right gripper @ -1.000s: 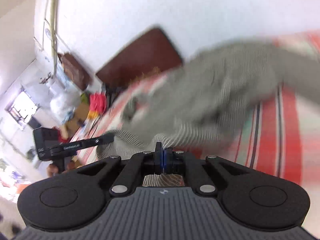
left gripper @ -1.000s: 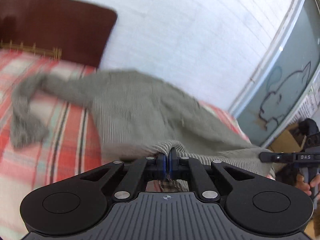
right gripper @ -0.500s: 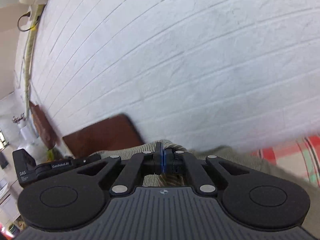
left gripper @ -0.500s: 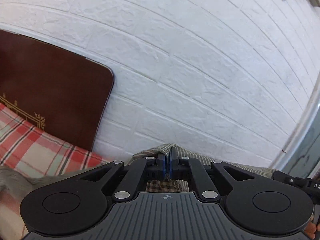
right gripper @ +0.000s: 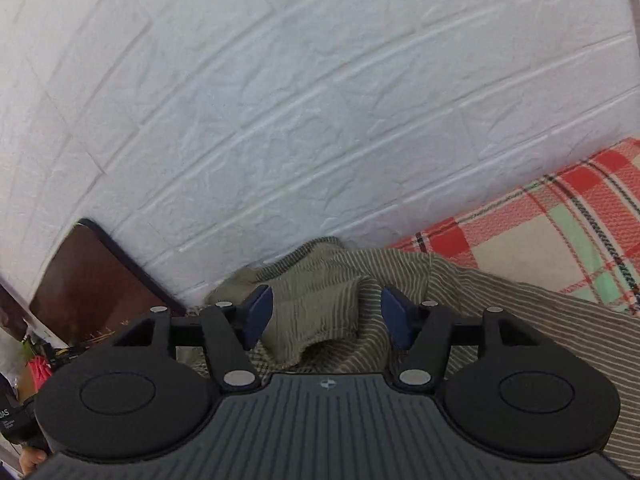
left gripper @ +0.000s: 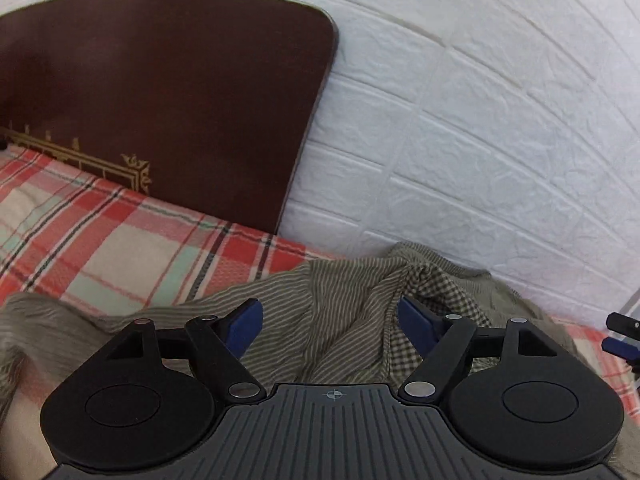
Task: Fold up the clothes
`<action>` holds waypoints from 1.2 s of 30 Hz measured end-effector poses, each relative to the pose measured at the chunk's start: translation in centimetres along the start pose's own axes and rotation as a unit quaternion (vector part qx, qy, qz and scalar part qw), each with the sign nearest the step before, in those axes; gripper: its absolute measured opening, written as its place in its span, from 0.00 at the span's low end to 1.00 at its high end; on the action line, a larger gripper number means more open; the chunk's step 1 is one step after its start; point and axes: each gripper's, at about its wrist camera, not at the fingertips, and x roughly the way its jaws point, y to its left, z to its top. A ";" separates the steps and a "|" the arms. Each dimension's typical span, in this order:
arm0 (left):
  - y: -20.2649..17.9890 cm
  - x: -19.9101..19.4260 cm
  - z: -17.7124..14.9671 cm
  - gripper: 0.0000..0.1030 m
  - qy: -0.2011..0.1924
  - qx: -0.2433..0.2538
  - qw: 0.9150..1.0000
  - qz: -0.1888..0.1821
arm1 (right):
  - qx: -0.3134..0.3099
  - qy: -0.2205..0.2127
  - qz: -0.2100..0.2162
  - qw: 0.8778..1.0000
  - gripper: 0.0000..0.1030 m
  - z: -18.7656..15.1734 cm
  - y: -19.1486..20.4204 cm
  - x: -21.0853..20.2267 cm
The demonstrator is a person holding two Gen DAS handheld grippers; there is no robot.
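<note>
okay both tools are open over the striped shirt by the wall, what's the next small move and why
Probably draw both tools back and look for a sleeve to fold in. The left tool and right tool are open, holding nothing, and the striped shirt lies bunched on the plaid bedsheet against the white wall.

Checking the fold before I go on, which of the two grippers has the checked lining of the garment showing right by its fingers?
The left gripper: brown checked lining sits beside its right blue pad. The right gripper mainly frames striped cloth.
</note>
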 end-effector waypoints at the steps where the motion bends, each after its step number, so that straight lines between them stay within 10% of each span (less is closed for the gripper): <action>1: 0.7 -1.4 -0.5 0.83 -0.004 -0.014 1.000 -0.008 | -0.012 0.001 0.016 1.000 0.68 -0.9 0.7 -1.0; 8: 0.1 -7.0 -8.4 0.83 -0.002 0.047 0.999 0.014 | -0.094 0.010 0.122 0.988 0.71 -7.4 5.5 -7.4; 23: -3.4 -2.7 -12.5 0.80 0.049 0.100 0.994 0.012 | -0.196 0.070 0.041 0.977 0.65 -15.9 7.7 -4.7; 26: -3.4 -2.2 -12.6 0.57 0.050 0.106 0.993 0.022 | -0.194 0.077 0.040 0.977 0.58 -15.7 7.5 -3.7; 29: -2.9 -2.5 -12.0 0.21 0.050 0.094 0.994 0.023 | -0.180 0.103 0.048 0.977 0.20 -15.5 7.4 -2.6; 36: -1.8 -6.8 -7.8 0.05 0.020 0.060 0.998 -0.018 | -0.067 0.093 0.147 0.982 0.01 -12.7 6.3 -5.9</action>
